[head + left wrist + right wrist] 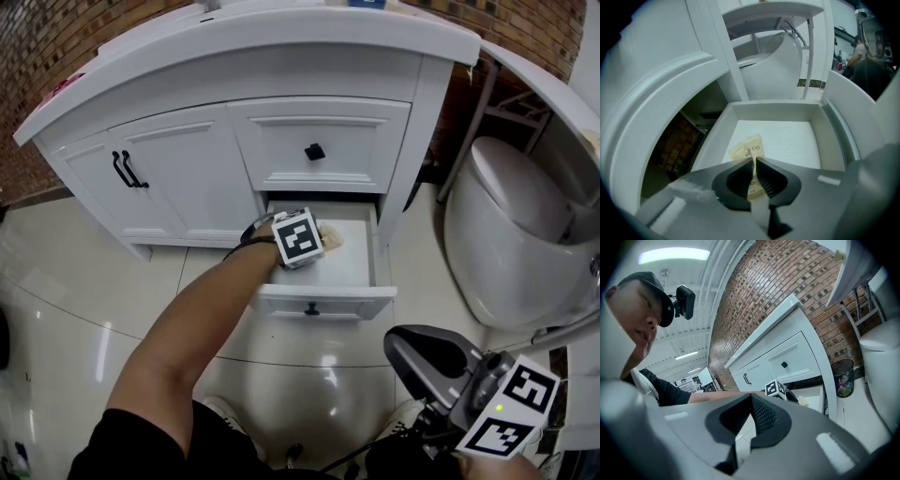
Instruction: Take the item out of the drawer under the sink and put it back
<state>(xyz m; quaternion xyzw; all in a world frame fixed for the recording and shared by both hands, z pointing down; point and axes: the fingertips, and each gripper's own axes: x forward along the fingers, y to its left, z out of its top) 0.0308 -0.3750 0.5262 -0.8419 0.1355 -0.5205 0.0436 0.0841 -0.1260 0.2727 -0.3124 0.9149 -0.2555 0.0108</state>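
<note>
Packet [749, 150], small and cream, sits pinched by one edge in the left hand-held gripper [754, 164], inside the open drawer [774, 110]; it looks light, limp and crushable, so a gentle edge grip suits; the right hand-held gripper [750, 401] is closed on nothing, well apart.

A bathroom, seemingly set up inside a larger hall. A white vanity cabinet [178, 178] fills the upper middle of the head view. A white toilet [516, 234] stands at right, with a brick wall [47, 47] behind and glossy floor tiles [66, 281] below. Strip lights [675, 255] hang high overhead.
</note>
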